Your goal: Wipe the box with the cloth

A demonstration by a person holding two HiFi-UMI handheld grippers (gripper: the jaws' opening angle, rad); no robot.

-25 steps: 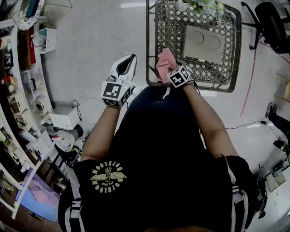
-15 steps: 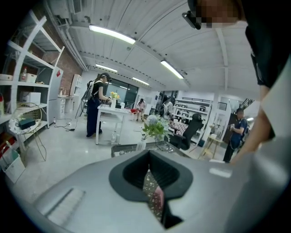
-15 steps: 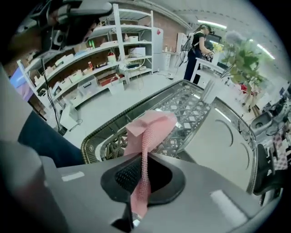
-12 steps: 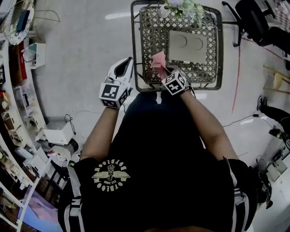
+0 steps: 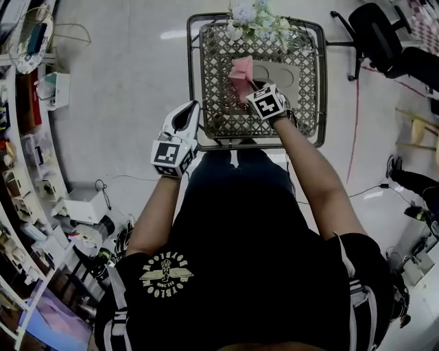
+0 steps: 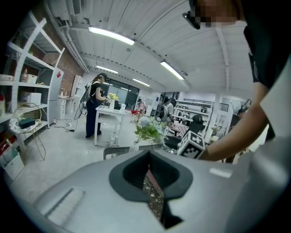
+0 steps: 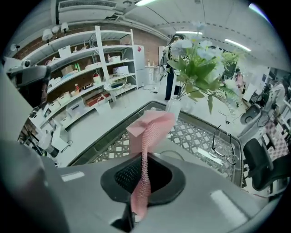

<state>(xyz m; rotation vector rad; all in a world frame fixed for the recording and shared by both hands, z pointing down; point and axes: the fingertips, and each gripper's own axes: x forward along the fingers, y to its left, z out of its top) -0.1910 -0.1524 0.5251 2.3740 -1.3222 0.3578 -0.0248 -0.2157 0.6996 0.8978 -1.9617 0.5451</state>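
Cloth point(image 5: 241, 70) clamped in right tool point(image 5: 251, 88) over mesh table point(image 5: 219, 113); left tool point(image 5: 191, 107) jaws together.

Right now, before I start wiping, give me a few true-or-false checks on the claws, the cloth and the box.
1. The right claw is shut on the pink cloth. True.
2. The cloth lies spread flat on the box. False: it is bunched in the right claw.
3. The left claw grips the box. False: it is off the lattice table's near left corner, clear of the box.
4. The box lies on the lattice table. True.
5. Flowers stand at the table's far edge. True.
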